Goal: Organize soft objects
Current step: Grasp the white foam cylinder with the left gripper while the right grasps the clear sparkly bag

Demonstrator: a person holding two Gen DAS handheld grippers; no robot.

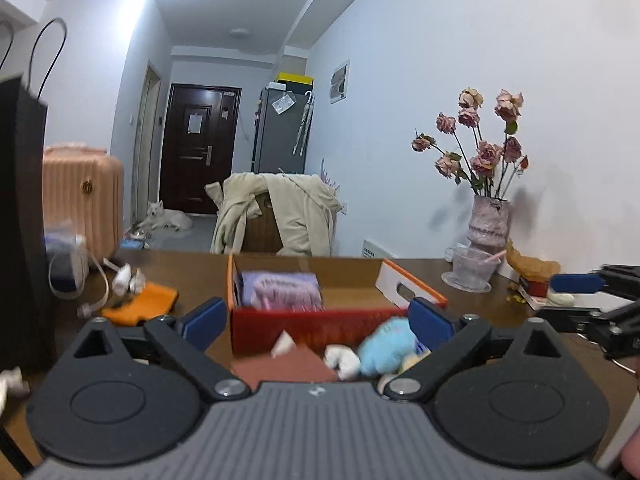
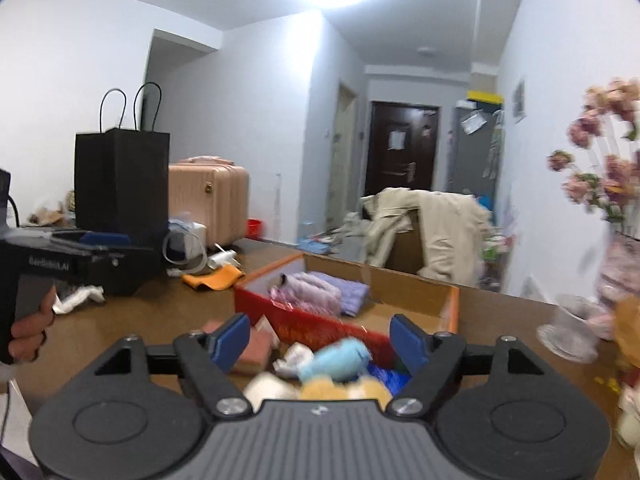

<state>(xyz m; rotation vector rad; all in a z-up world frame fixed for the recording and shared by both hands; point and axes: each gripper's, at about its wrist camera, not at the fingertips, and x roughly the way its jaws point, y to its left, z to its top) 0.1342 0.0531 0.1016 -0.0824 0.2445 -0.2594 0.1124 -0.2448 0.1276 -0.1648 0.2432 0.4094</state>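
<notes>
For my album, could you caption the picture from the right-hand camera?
Open claw above a pile of soft toys, facing a red box already holding a folded purple cloth.

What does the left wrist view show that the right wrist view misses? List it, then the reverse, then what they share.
Only the left wrist view: a white dog lying by the dark door, and the right gripper at the frame's right edge.

Only the right wrist view: the whole black paper bag, and a hand gripping the left gripper's handle.

Both: the red box holding folded purple cloth, the light blue plush in front of it, the pink suitcase, and open fingers holding nothing.
</notes>
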